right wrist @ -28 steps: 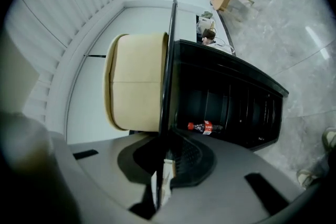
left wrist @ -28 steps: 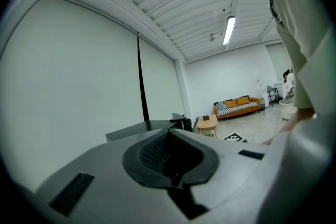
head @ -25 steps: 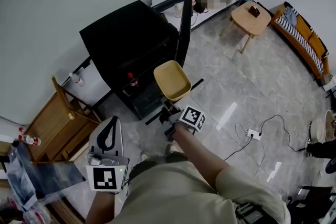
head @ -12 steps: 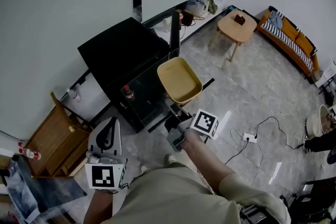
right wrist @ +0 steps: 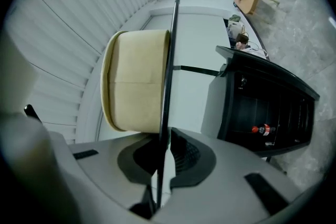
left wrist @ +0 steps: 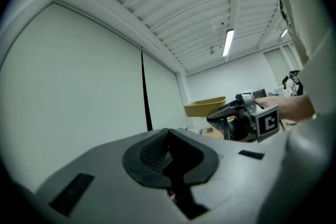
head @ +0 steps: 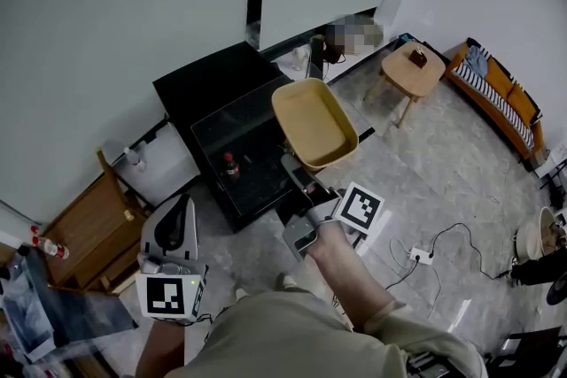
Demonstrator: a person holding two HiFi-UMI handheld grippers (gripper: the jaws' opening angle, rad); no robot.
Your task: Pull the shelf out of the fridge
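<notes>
My right gripper (head: 299, 175) is shut on the near edge of the glass shelf (head: 252, 137), which hangs in the air in front of the black fridge (head: 208, 80). A yellow tray (head: 314, 121) rests on the shelf. In the right gripper view the shelf (right wrist: 168, 65) shows edge-on as a thin dark line between the pads, with the tray (right wrist: 134, 78) on its left and the open fridge (right wrist: 262, 107) to the right. A red-capped bottle (right wrist: 261, 129) stands inside the fridge. My left gripper (head: 180, 210) is held low at the left, shut and empty (left wrist: 169, 152).
A wooden chair (head: 89, 217) stands left of the fridge. A small round wooden table (head: 413, 66) and an orange sofa (head: 500, 97) are at the far right. A power strip with cables (head: 416, 254) lies on the tiled floor.
The right gripper has carried the shelf and tray upward and farther from the fridge opening. The left gripper has stayed in place.
</notes>
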